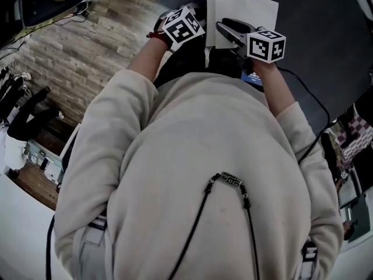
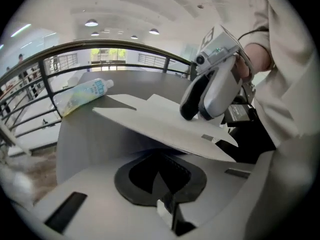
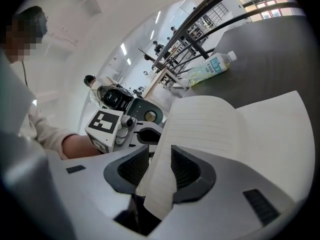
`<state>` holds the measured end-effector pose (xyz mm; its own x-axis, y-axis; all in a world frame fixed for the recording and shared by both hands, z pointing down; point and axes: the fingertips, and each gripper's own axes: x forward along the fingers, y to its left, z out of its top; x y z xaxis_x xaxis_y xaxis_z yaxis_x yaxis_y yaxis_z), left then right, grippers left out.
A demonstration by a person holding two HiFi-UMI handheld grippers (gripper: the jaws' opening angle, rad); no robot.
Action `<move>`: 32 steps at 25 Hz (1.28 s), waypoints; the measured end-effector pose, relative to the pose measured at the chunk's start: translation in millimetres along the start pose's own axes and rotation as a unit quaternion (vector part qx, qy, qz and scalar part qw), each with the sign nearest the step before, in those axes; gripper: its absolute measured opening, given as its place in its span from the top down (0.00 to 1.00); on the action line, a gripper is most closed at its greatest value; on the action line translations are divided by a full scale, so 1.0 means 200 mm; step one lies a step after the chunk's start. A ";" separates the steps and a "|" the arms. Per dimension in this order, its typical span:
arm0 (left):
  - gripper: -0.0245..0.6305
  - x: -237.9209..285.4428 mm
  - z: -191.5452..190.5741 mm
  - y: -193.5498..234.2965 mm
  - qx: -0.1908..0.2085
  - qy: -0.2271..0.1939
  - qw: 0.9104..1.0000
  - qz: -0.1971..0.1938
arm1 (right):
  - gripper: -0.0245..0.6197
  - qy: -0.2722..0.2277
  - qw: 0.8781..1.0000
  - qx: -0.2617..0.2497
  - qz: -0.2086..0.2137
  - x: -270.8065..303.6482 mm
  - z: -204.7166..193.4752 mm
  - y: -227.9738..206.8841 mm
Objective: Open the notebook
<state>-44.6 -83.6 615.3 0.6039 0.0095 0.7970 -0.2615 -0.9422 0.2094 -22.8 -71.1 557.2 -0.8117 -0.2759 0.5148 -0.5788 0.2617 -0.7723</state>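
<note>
Seen from the head view, a cream knit sweater [image 1: 204, 174] fills most of the frame. Only the white top of the notebook [image 1: 242, 7] shows, at 12 o'clock on the dark grey table [image 1: 315, 22]. The right gripper view tells more: the right gripper [image 3: 160, 171] has its ribbed black pads pinched on a thin ruled page [image 3: 200, 124] curling up off the open spread. The left gripper [image 2: 160, 179] holds its jaws narrowly apart, with nothing clearly between them and a flat white leaf [image 2: 150, 121] just past them. Farther off in that view, at 10 o'clock, a clear plastic bottle [image 2: 85, 96] lies on its side beside a dark metal railing [image 2: 50, 86].
</note>
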 end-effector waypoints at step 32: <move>0.96 -0.66 0.91 -0.05 -0.080 -0.277 0.952 -0.101 | 0.94 -0.179 0.969 -0.135 -0.100 -0.65 0.64 0.32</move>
<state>14.5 -136.0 405.3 0.9472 -0.0347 0.3188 -0.1822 -0.8763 0.4460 55.9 -136.3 392.6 -0.6296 -0.6367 0.4452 -0.7607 0.3890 -0.5195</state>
